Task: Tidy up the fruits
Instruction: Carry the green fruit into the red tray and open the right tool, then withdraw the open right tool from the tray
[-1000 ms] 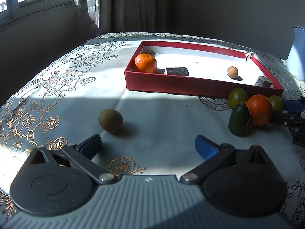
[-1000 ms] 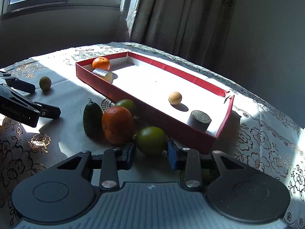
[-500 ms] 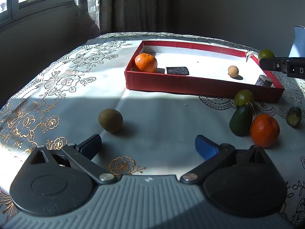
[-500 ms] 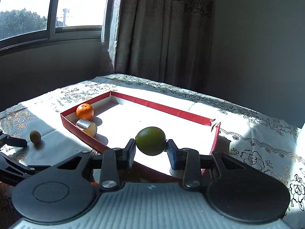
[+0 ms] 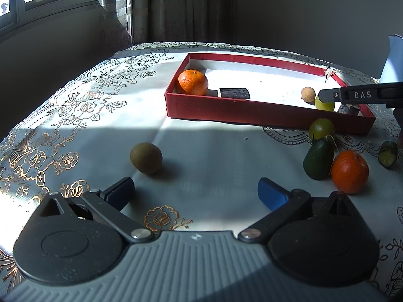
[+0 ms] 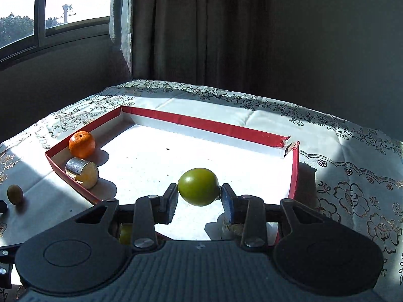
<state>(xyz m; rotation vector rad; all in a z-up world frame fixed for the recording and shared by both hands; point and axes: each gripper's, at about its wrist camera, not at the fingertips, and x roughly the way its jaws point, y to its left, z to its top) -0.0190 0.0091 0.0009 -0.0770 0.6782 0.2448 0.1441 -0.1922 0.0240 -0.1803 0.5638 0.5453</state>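
My right gripper is shut on a green round fruit and holds it over the white floor of the red tray. In the left wrist view the fruit hangs under the right gripper's finger at the tray's right end. My left gripper is open and empty, low over the cloth. A brown kiwi lies just ahead of its left finger. An orange, an avocado and another green fruit sit outside the tray.
Inside the tray are an orange, a dark block, a small tan ball and a stub cylinder. A cut green piece lies at the right. The table carries a flowered cloth; a wall and curtain stand behind.
My right gripper lifted the green fruit from beside the tray, carried it over the tray and lowered it toward the tray's floor. My left gripper has not moved.
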